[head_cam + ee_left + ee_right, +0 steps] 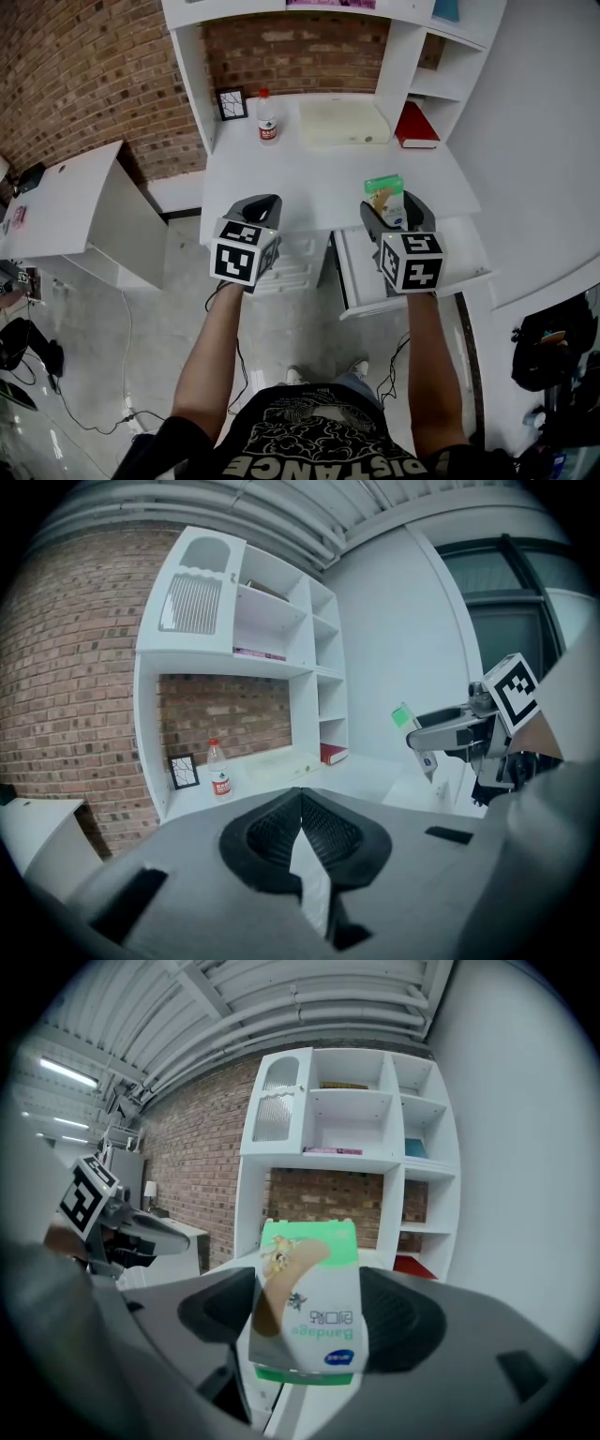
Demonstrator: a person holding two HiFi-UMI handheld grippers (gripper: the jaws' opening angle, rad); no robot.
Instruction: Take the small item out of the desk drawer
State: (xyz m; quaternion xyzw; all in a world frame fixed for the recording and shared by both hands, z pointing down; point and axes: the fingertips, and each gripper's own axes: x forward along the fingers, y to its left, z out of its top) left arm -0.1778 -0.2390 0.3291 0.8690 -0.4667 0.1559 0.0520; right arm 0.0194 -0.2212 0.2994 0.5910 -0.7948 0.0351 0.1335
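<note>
A small green and white bandage box [307, 1299] stands between the jaws of my right gripper [309, 1312], which is shut on it. From the head view the box [387, 199] is held over the front edge of the white desk [319, 178], above the open drawer [361, 277]. My left gripper [261, 208] is at the left over the desk's front edge, its jaws shut with nothing in them [302, 803]. The left gripper view also catches the right gripper [450, 731] holding the box [405, 716].
On the desk's back stand a water bottle [267, 117], a small picture frame [231, 103], a cream flat case [342, 122] and a red book [415, 127]. White shelves [366, 1138] rise above. A lower white table [66, 206] is at the left. Cables lie on the floor.
</note>
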